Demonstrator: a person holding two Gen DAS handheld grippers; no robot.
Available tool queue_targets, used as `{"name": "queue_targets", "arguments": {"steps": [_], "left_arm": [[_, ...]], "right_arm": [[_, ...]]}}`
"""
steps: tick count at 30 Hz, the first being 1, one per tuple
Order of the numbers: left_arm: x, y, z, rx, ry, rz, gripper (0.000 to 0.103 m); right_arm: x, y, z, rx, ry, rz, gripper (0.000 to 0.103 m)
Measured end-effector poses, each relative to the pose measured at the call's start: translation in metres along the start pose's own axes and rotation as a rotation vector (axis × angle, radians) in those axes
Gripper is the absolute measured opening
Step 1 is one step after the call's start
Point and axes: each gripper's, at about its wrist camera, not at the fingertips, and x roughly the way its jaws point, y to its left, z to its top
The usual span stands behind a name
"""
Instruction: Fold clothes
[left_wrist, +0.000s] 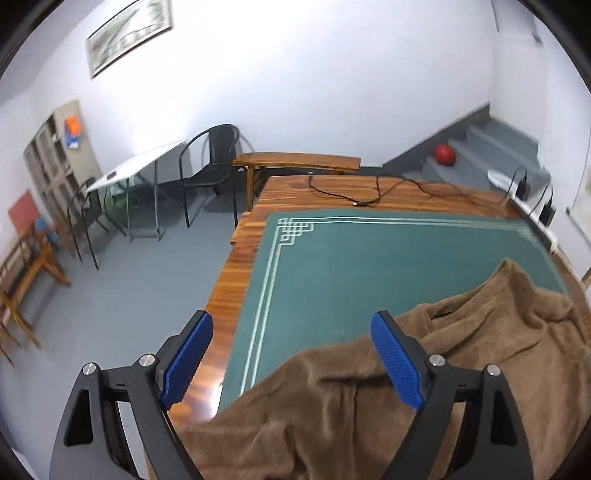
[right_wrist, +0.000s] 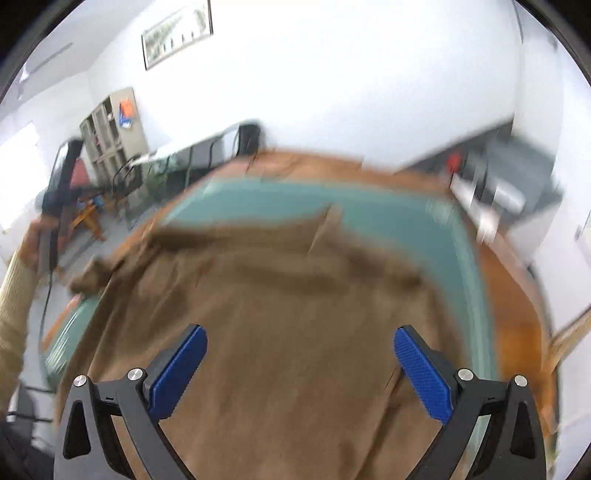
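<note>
1. Brown fleece garment (left_wrist: 424, 369) lies rumpled on the green mat (left_wrist: 369, 266), filling the 4–7 o'clock part of the left wrist view; one peak of cloth rises toward 3 o'clock.
2. Right wrist view: same garment (right_wrist: 280, 314) spreads over most of the mat (right_wrist: 424, 221), center to 6 o'clock, w/ a fold ridge near 12 o'clock. Pic is motion-blurred, so fine creases can't be read.
3. Left claw (left_wrist: 291, 332): released, blue pads (left_wrist: 188, 358) wide apart, nothing between them. Right-side finger sits over the garment edge, left-side finger over the surface edge (left_wrist: 229, 288); contact w/ cloth can't be told.
4. Right claw (right_wrist: 301, 347): released too, blue pads (right_wrist: 424, 373) spread wide over the cloth, gripping nothing.
5. Person's left hand (right_wrist: 31, 240), cream sleeve, shows at 9 o'clock in the right wrist view, holding the other gripper's handle.
6. Mat has white line border, lies on a wooden surface; black cable (left_wrist: 354, 192) runs across the far wood at 12 o'clock.
7. Beyond: black chair (left_wrist: 214, 166) at 11 o'clock, red ball (left_wrist: 444, 155) on grey steps at 1–2 o'clock, framed picture (left_wrist: 129, 37) on wall at 11 o'clock.
</note>
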Motion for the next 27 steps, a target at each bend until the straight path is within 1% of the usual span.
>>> {"name": "queue_targets", "arguments": {"steps": [2, 3, 4, 5, 7, 9, 12, 16, 17, 18, 19, 20, 21, 22, 23, 24, 27], "left_arm": [[0.022, -0.014, 0.012, 0.017, 0.020, -0.019, 0.090], [0.037, -0.020, 0.017, 0.028, 0.038, -0.016, 0.090], [0.054, -0.028, 0.021, 0.041, 0.070, -0.008, 0.090], [0.068, -0.035, 0.021, 0.053, 0.107, 0.002, 0.090], [0.100, -0.042, 0.014, 0.068, 0.186, 0.026, 0.090], [0.117, -0.044, 0.000, 0.074, 0.233, 0.002, 0.090], [0.118, -0.041, -0.030, 0.073, 0.251, -0.052, 0.090], [0.104, -0.030, -0.062, 0.005, 0.241, -0.099, 0.090], [0.099, -0.027, -0.068, -0.011, 0.234, -0.108, 0.090], [0.095, -0.025, -0.073, -0.014, 0.222, -0.109, 0.090], [0.091, -0.026, -0.077, -0.011, 0.209, -0.106, 0.090], [0.088, -0.026, -0.080, -0.009, 0.197, -0.102, 0.090], [0.086, -0.027, -0.083, -0.010, 0.187, -0.099, 0.090], [0.084, -0.027, -0.085, -0.012, 0.178, -0.097, 0.090], [0.083, -0.026, -0.087, -0.019, 0.171, -0.099, 0.090], [0.084, -0.024, -0.088, -0.040, 0.172, -0.115, 0.090], [0.092, -0.014, -0.090, -0.104, 0.181, -0.156, 0.090]], "right_arm": [[0.010, -0.006, 0.029, -0.001, -0.048, -0.034, 0.103], [0.018, -0.009, 0.045, 0.002, -0.070, -0.051, 0.103], [0.025, -0.013, 0.060, 0.005, -0.093, -0.068, 0.103], [0.036, -0.017, 0.073, 0.029, -0.103, -0.067, 0.103], [0.065, -0.026, 0.094, 0.098, -0.090, -0.038, 0.103], [0.092, -0.028, 0.103, 0.134, -0.044, 0.023, 0.103], [0.135, -0.016, 0.106, 0.170, 0.017, 0.201, 0.103], [0.196, 0.006, 0.113, 0.239, 0.100, 0.448, 0.102], [0.207, 0.017, 0.114, 0.240, 0.116, 0.496, 0.100], [0.220, 0.032, 0.117, 0.233, 0.140, 0.533, 0.091], [0.234, 0.047, 0.119, 0.225, 0.164, 0.569, 0.077], [0.248, 0.064, 0.119, 0.219, 0.209, 0.614, 0.070], [0.257, 0.081, 0.115, 0.207, 0.242, 0.634, 0.059], [0.265, 0.094, 0.113, 0.187, 0.271, 0.632, 0.056], [0.273, 0.105, 0.111, 0.158, 0.293, 0.617, 0.056], [0.281, 0.118, 0.109, 0.119, 0.311, 0.594, 0.056], [0.297, 0.137, 0.108, 0.049, 0.353, 0.553, 0.056]]}}
